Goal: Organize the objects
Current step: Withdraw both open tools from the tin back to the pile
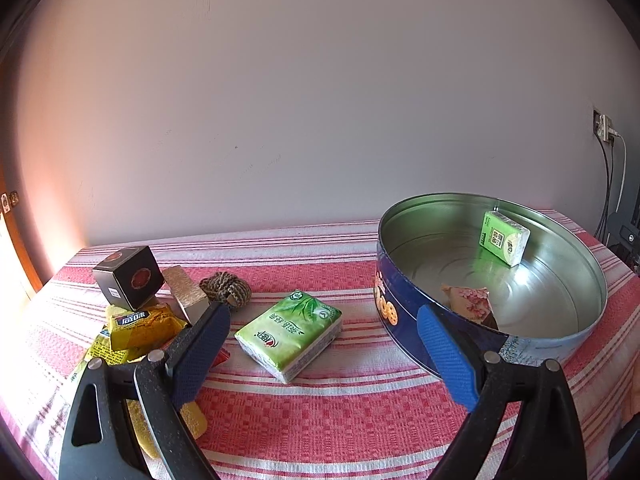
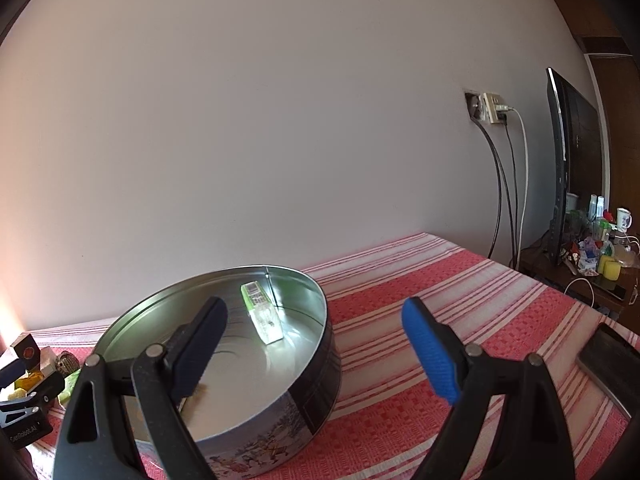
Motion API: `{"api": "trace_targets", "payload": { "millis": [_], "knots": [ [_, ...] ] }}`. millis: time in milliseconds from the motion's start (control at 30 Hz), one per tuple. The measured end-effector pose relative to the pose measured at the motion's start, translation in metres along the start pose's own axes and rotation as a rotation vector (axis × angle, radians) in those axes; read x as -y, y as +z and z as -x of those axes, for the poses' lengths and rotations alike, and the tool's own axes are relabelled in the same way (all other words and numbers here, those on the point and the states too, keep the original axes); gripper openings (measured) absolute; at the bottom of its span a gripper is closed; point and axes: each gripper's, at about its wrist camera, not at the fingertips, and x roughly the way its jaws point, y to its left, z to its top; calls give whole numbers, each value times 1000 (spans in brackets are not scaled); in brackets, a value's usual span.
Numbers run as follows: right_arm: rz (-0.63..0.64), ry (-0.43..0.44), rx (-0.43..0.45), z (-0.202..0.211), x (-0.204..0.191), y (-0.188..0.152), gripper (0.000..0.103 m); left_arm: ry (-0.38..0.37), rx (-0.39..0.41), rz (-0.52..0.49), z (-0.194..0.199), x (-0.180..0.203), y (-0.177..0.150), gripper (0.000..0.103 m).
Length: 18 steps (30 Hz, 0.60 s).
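Left gripper (image 1: 324,344) jaws wide apart, nothing between the pads, holding nothing; a green tissue pack (image 1: 289,336) lies flat on the red-and-white striped cloth (image 1: 320,420) just ahead, between the two fingers, not touching either. Pack is soft plastic wrap, leaf print, white tissue showing at the side. Right gripper (image 2: 314,346) also spread wide and empty, left finger over the round tin (image 2: 312,400), right finger over bare cloth. Tin: blue printed wall, bare metal inside, open top. Inside it a second green tissue pack (image 1: 505,242) stands tilted near the far wall, a floral packet (image 1: 472,302) against the near wall. Left of the loose pack: yellow sachets (image 1: 140,326), black box (image 1: 130,276), gold box (image 1: 188,294), coiled cord (image 1: 226,288).
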Motion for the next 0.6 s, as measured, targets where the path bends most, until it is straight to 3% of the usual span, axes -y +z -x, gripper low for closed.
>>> {"api": "trace_targets", "payload": {
  "millis": [233,400,600],
  "knots": [
    [-69,47,-26,12,-13,-10,91,7,5,-4,9,-18,-5,96],
    [-26,77,-23,22,-41,-17,91,18,4,1,14,-36,-8,96],
    [-11,156,-83,24,-78,-30,91,41,-7,15,18,-67,-13,96]
  ]
}}
